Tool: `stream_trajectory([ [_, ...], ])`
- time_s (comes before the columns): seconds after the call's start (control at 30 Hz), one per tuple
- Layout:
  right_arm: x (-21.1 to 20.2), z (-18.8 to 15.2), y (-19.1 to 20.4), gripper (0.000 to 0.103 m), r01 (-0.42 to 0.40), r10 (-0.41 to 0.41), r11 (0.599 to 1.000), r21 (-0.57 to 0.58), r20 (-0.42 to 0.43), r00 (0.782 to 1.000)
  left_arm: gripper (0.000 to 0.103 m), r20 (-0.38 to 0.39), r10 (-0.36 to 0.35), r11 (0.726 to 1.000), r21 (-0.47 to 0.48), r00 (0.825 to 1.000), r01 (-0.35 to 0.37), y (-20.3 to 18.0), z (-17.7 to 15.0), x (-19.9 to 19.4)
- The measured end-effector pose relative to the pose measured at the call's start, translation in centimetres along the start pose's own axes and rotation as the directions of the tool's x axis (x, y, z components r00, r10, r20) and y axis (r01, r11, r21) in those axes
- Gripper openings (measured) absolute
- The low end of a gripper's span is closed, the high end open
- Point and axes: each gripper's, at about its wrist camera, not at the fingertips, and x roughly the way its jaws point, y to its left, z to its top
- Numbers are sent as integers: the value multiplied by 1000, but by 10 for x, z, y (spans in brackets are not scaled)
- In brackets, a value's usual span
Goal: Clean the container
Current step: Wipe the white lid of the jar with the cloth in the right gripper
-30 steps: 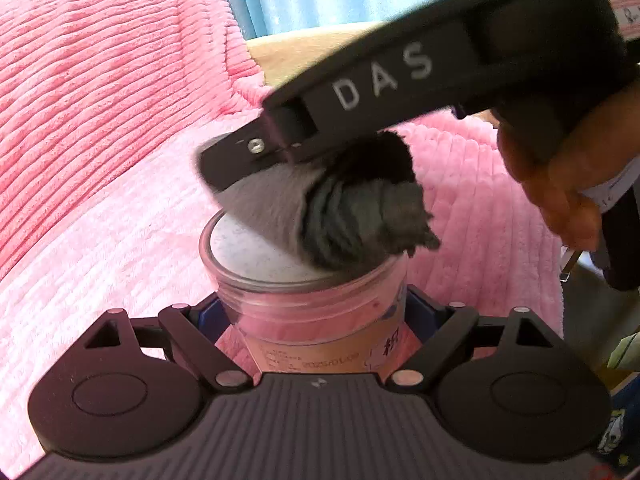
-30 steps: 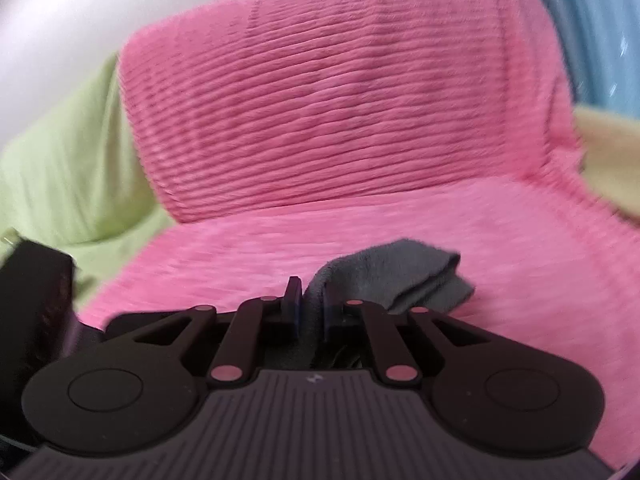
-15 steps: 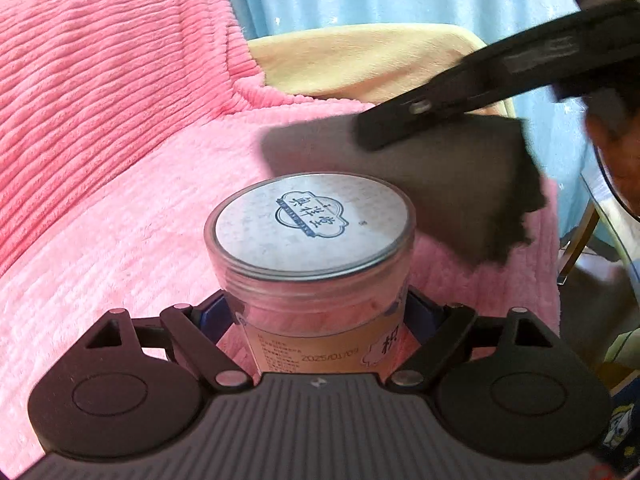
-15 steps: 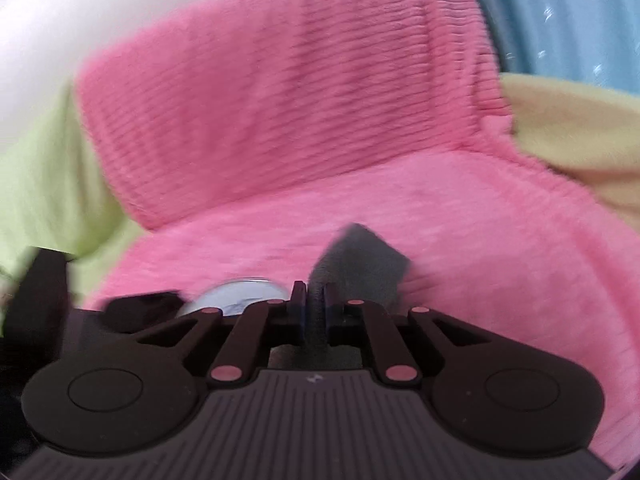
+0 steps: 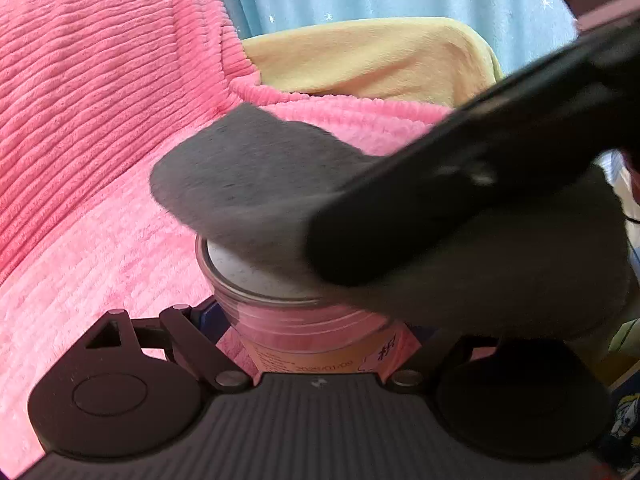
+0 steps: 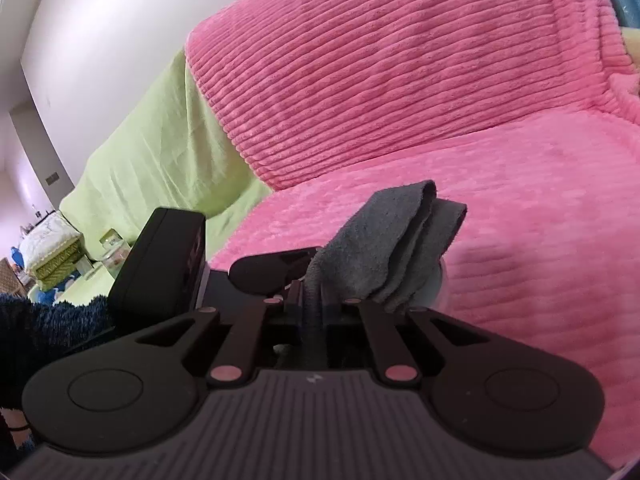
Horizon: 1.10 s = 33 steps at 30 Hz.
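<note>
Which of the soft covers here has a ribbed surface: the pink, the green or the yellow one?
The pink cover: it shows raised ribs; the green and yellow look smooth.

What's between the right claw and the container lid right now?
The grey cloth, pinched in the right claw, lies between it and the lid of the container, as the left wrist view shows.

My left gripper [image 5: 316, 332] has a ribbed dark-grey body, two round black housings and silver pivot pins; my right gripper [image 6: 310, 300] matches it, its pins pinkish.
</note>
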Motion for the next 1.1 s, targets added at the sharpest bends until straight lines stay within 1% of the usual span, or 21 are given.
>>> stream_trajectory([
  [0.1, 12, 4, -1, 4, -23, 23, 1000, -17, 2, 1000, 87, 2, 14, 1000, 23, 1000, -14, -4, -1, 1],
  [0.23, 26, 10, -9, 3, -36, 36, 999, 2, 21, 999, 87, -8, 7, 1000, 3, 1000, -7, -1, -1, 3],
  [0.33, 32, 13, -13, 3, -1, 0, 1000, 21, 54, 999, 88, -11, 8, 1000, -1, 1000, -8, -1, -1, 5],
  [0.47, 36, 16, -11, 3, 99, -100, 995, 16, 97, 990, 88, -8, 9, 1000, 3, 1000, -9, -1, 0, 6],
  [0.63, 37, 17, -9, 4, 223, -221, 975, 3, 137, 966, 87, -9, 13, 1000, 9, 1000, -13, -2, 1, 7],
  [0.73, 35, 19, -7, 6, 314, -310, 949, -5, 149, 939, 87, -3, 16, 1000, 24, 1000, -16, -4, 1, 7],
  [0.77, 33, 19, -9, 7, 333, -329, 943, 2, 147, 933, 87, -2, 18, 999, 29, 1000, -18, -4, 1, 7],
  [0.87, 24, 19, -15, 7, 362, -363, 932, 30, 132, 923, 87, 1, 23, 999, 38, 1000, -23, -5, 1, 8],
  [1.0, 6, 18, -20, 7, 424, -429, 903, 64, 104, 897, 87, 6, 24, 999, 47, 1000, -25, -5, 1, 8],
  [1.1, -13, 12, -22, 7, 445, -453, 890, 100, 90, 887, 87, 10, 36, 998, 60, 999, -36, -7, 1, 8],
])
